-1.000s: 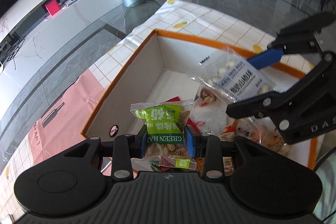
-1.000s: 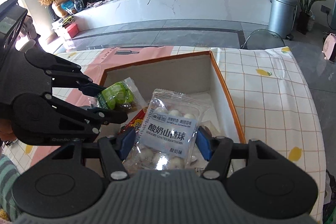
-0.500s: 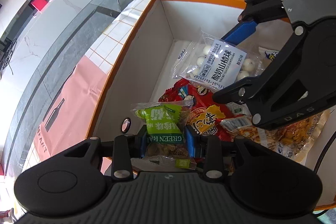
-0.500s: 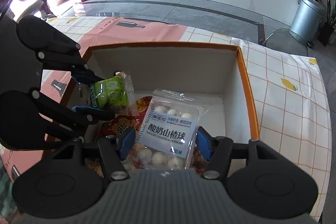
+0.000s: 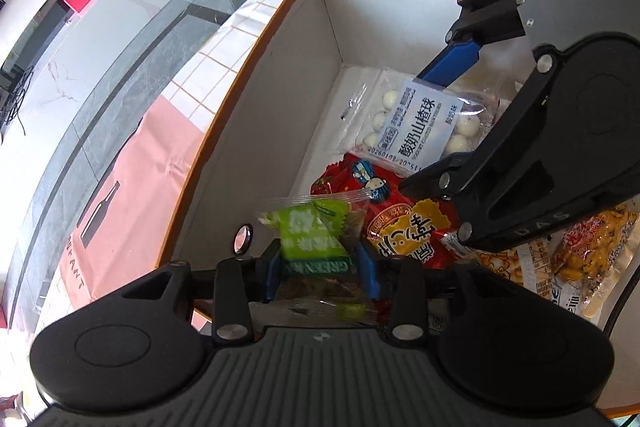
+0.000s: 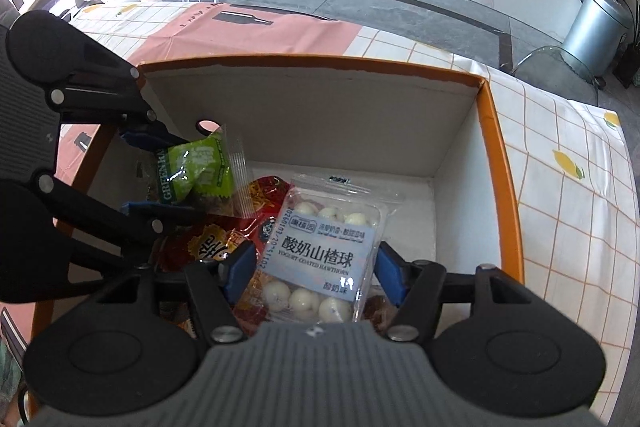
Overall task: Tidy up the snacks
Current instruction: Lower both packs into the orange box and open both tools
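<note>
Left wrist view
Left gripper point(image 5: 322, 269): we see its blue pads closed on a small green crinkly snack packet point(image 5: 310, 237), held over the near end of the box.
Box: a white cardboard box with an orange rim point(image 5: 248, 63) sits on the surface; everything below is placed against it.
Right gripper point(image 5: 450, 123): we see it reaching into the box from the right, closed on a clear plastic bag of white yogurt-coated hawthorn balls point(image 5: 416, 125), held above the box floor.
Loose snacks: a red and yellow foil packet point(image 5: 404, 223) lies in the box under both held packets; an orange-yellow clear-wrapped snack point(image 5: 592, 243) lies at the box's right side.
Surface: a white grid-pattern cloth with a pink panel point(image 5: 132, 163) lies left of the box.

Right wrist view
Right gripper point(image 6: 316, 273): we see it clamped on the hawthorn bag point(image 6: 320, 251), inside the box point(image 6: 496, 163).
Left gripper point(image 6: 160, 171): closed on the green packet point(image 6: 198, 169), at the box's left wall.
Red packet point(image 6: 208, 239): on the box floor, between the two.
</note>
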Tool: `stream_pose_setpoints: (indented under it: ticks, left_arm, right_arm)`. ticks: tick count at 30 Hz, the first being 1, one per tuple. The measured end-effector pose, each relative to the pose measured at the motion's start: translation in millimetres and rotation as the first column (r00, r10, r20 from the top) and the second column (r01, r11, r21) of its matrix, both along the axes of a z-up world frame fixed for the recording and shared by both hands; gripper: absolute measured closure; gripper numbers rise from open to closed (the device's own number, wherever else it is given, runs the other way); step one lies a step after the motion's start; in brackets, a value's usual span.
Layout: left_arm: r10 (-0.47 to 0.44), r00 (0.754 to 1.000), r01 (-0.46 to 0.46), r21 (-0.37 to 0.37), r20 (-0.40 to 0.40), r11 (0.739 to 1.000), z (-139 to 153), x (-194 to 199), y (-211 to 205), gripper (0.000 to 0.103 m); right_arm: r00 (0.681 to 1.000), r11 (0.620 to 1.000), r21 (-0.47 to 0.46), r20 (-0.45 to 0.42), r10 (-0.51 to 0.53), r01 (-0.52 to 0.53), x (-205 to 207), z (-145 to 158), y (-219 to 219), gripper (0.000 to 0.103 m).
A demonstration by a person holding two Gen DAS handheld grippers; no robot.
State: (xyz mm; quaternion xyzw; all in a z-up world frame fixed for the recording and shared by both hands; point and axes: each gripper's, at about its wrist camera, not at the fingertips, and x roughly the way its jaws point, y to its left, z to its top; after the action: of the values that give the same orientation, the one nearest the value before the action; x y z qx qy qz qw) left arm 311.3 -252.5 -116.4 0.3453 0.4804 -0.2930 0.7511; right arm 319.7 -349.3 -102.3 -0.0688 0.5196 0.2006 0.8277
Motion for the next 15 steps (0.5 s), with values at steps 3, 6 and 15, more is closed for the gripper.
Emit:
stream_pose_setpoints:
  ticks: [3, 6, 15]
  left_arm:
    - [-0.001, 1.0, 0.001, -0.005, 0.008, 1.0, 2, -1, 0, 0.052]
    - [0.002, 1.0, -0.001, -0.021, 0.022, 1.0, 7, -3, 0, 0.045]
    - [0.007, 0.999, -0.003, -0.061, 0.054, 0.998, 43, -26, 6, 0.043]
  right_arm:
    - [1.0, 1.0, -0.01, 0.004, -0.001, 0.001, 0, 2, 1, 0.041]
    - [1.0, 1.0, -0.019, 0.008, -0.01, 0.01, 1, 6, 2, 0.041]
    - [0.997, 0.997, -0.017, -0.01, -0.078, 0.078, -7, 30, 0, 0.032]
